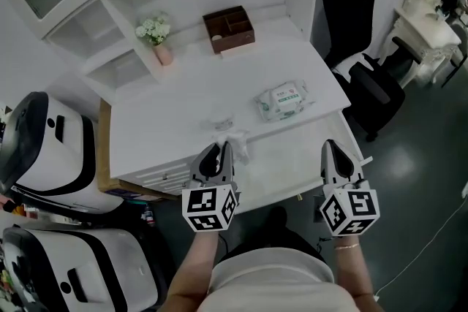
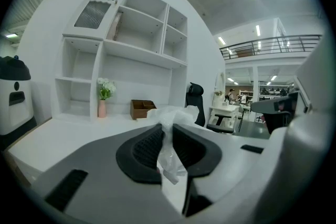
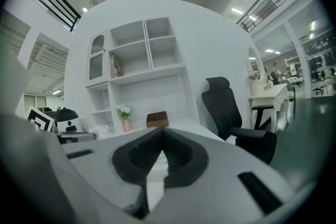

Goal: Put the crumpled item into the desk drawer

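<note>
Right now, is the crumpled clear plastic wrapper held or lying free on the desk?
Held: black pads of the left gripper pinch the crumpled clear plastic wrapper from both sides.

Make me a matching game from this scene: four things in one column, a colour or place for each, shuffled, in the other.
1 crumpled plastic
2 pack of wipes
3 compartmented box
4 flower vase

A pink
B pinched in the left tongs
C brown
D lying flat on the desk, right side

Pairs: 1-B, 2-D, 3-C, 4-A
</note>
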A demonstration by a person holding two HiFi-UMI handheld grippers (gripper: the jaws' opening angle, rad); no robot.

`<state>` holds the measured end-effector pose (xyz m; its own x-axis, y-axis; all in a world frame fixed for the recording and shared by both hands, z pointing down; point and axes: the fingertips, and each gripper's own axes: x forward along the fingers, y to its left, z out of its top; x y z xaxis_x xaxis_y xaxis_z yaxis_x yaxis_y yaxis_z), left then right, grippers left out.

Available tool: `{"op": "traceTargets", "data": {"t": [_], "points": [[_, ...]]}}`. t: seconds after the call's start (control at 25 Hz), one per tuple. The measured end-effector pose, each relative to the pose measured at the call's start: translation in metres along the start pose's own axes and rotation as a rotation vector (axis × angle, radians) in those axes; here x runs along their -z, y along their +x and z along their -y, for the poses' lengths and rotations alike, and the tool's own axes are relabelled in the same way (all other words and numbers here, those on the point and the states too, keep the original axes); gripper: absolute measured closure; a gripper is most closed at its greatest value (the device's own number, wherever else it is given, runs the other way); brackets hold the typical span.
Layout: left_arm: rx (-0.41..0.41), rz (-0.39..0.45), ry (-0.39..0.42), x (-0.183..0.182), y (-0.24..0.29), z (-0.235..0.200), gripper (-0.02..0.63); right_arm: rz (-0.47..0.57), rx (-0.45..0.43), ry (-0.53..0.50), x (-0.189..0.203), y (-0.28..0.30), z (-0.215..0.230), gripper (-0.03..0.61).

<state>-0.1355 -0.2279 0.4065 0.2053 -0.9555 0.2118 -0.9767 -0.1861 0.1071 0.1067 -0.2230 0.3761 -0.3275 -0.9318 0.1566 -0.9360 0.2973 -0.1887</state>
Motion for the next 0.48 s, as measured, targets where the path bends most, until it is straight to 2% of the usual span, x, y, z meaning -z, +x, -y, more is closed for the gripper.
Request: {"op": "traceTargets", "data": {"t": [0.48], "points": [[0.016, -0.071, 0.002, 0.026, 0.025, 0.017, 0.558, -0.015, -0.006, 0.008, 0.001, 0.015, 0.017, 0.577]]}}
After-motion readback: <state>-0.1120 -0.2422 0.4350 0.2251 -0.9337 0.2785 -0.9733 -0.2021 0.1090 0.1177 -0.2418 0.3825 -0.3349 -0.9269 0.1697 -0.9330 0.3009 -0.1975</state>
